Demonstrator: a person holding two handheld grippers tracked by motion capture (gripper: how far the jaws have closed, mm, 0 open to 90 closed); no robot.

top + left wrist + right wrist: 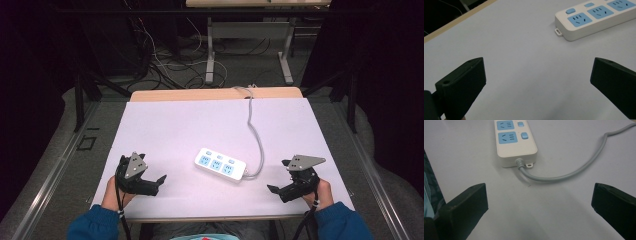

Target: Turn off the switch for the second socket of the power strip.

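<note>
A white power strip point(220, 164) with three blue sockets and blue switches lies on the white table point(175, 125), near its middle front. Its grey cable point(256, 135) curls from its right end toward the table's back edge. My left gripper point(161, 184) rests at the front left, open, jaws wide apart and empty; the left gripper view has the power strip point(596, 17) ahead to the upper right. My right gripper point(272, 189) sits at the front right, open and empty. In the right gripper view the power strip point(514, 141) and its cable point(574, 170) lie just ahead.
The table's wooden back edge point(215, 93) borders a dark floor with tangled cables point(165, 65) and the legs of another desk point(247, 45). Bare white surface surrounds the strip on all sides.
</note>
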